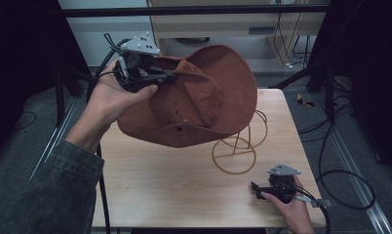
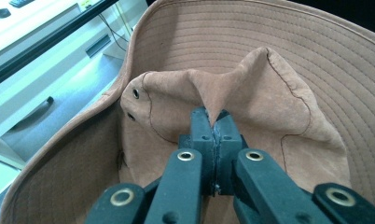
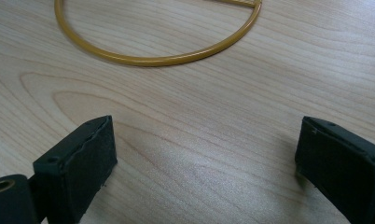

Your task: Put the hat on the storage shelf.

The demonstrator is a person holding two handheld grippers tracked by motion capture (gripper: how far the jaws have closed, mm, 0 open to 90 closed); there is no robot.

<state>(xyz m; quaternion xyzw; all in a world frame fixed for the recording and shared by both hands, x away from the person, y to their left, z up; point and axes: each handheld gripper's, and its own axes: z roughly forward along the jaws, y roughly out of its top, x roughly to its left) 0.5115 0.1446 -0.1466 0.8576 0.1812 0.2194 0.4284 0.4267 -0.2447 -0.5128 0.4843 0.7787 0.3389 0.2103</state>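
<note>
- Brown suede wide-brimmed hat [image 1: 204,97] held in the air above the wooden worktop [image 1: 174,185], over the yellow wire hat stand [image 1: 238,146]; carry step.
- Left hand-held gripper [image 2: 212,122] pinches a crown fold; next, lower the crown onto the stand.
- Right hand-held gripper [image 3: 204,158] spread, idle on the worktop.

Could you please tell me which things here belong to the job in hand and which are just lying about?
In the job:
- brown hat, pinched at its crown by the left gripper
- yellow wire stand on the table
- right gripper, open, low over the table

Lying about:
- cables on the floor
</note>
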